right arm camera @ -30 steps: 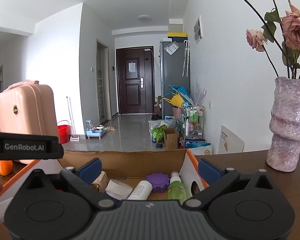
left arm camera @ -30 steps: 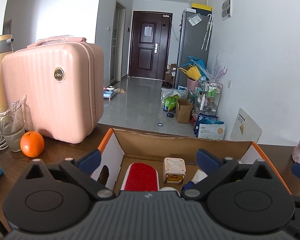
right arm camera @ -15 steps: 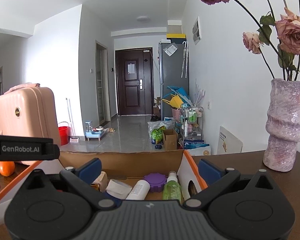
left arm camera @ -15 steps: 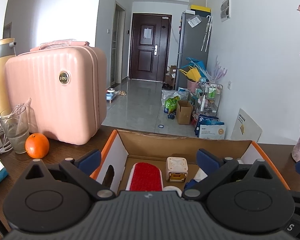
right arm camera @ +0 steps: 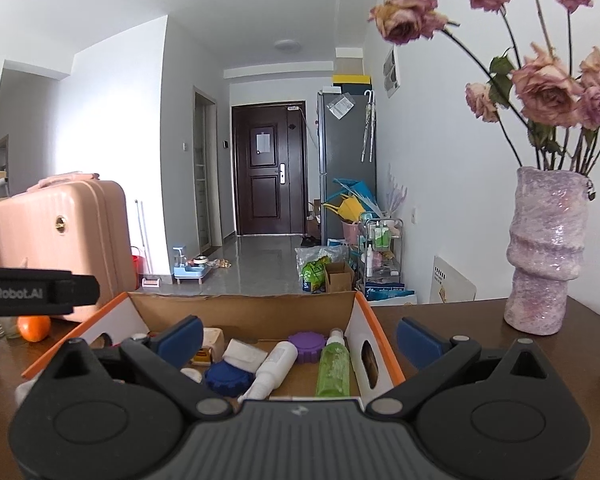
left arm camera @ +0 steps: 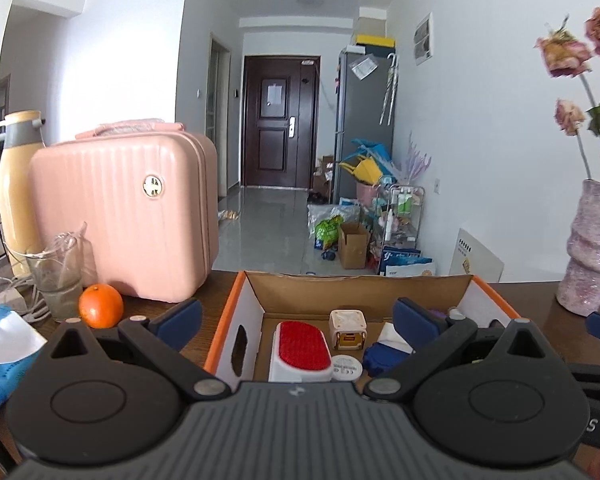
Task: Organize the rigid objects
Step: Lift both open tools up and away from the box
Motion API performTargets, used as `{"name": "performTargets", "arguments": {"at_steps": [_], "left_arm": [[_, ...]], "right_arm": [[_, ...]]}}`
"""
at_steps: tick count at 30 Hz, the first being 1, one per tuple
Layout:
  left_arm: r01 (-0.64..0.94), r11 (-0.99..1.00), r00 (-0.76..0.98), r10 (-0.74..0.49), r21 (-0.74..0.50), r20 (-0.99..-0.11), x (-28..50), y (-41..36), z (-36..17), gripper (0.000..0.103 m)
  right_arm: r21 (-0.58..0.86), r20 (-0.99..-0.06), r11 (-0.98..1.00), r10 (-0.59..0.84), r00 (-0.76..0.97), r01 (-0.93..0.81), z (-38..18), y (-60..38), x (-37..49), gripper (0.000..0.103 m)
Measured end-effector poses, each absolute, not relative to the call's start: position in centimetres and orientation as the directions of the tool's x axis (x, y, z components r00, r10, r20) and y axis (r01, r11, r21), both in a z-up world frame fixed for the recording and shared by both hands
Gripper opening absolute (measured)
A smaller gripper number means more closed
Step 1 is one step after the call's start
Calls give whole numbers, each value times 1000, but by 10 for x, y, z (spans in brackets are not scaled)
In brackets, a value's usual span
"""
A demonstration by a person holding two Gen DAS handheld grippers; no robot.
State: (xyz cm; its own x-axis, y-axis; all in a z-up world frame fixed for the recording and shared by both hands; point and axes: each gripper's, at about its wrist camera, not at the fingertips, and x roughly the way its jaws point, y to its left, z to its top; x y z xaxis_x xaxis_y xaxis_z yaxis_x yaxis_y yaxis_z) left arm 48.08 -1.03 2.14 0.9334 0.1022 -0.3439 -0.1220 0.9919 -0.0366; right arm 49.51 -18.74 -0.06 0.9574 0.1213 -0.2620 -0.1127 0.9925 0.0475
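An open cardboard box (left arm camera: 356, 290) with orange-edged flaps stands on the dark wooden table. In it lie a white brush with a red pad (left arm camera: 302, 345), a small beige cube (left arm camera: 348, 328), a round white tin (left arm camera: 346, 367) and a blue lid (left arm camera: 382, 358). The right wrist view shows the box (right arm camera: 244, 310) with a white bottle (right arm camera: 274, 364), a green bottle (right arm camera: 334, 364), a purple lid (right arm camera: 307, 347) and the blue lid (right arm camera: 228, 378). My left gripper (left arm camera: 296, 320) is open and empty, above the box's near side. My right gripper (right arm camera: 298, 334) is open and empty over it.
A pink suitcase (left arm camera: 128, 216), a yellow thermos (left arm camera: 14, 184), a glass (left arm camera: 58, 280), an orange (left arm camera: 100, 306) and a blue tissue pack (left arm camera: 4, 360) stand left of the box. A purple vase (right arm camera: 548, 256) with dried roses stands right. A hallway lies beyond the table.
Both grippers have pulled back and risen a little, so more of the box and table shows. Both stay open and empty.
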Motion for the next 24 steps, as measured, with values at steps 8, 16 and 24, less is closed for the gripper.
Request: {"name": "performTargets", "arguments": {"at_steps": [8,16,24], "left_arm": [[-103,994,944,87,-34,-317,424,-3,28,103],[-83,996,951,66,-43,-302,362,10,29,103],[-46,998,963,33,-40,-268,290,14,28,103]], "right_arm": [[65,-245,990,134,960,-122,7,-191,441,103],[65,-219,987,156,963,-145,15,-191,377,103],[35,-196,986,164,967,-160,15,-193,304,103]]}}
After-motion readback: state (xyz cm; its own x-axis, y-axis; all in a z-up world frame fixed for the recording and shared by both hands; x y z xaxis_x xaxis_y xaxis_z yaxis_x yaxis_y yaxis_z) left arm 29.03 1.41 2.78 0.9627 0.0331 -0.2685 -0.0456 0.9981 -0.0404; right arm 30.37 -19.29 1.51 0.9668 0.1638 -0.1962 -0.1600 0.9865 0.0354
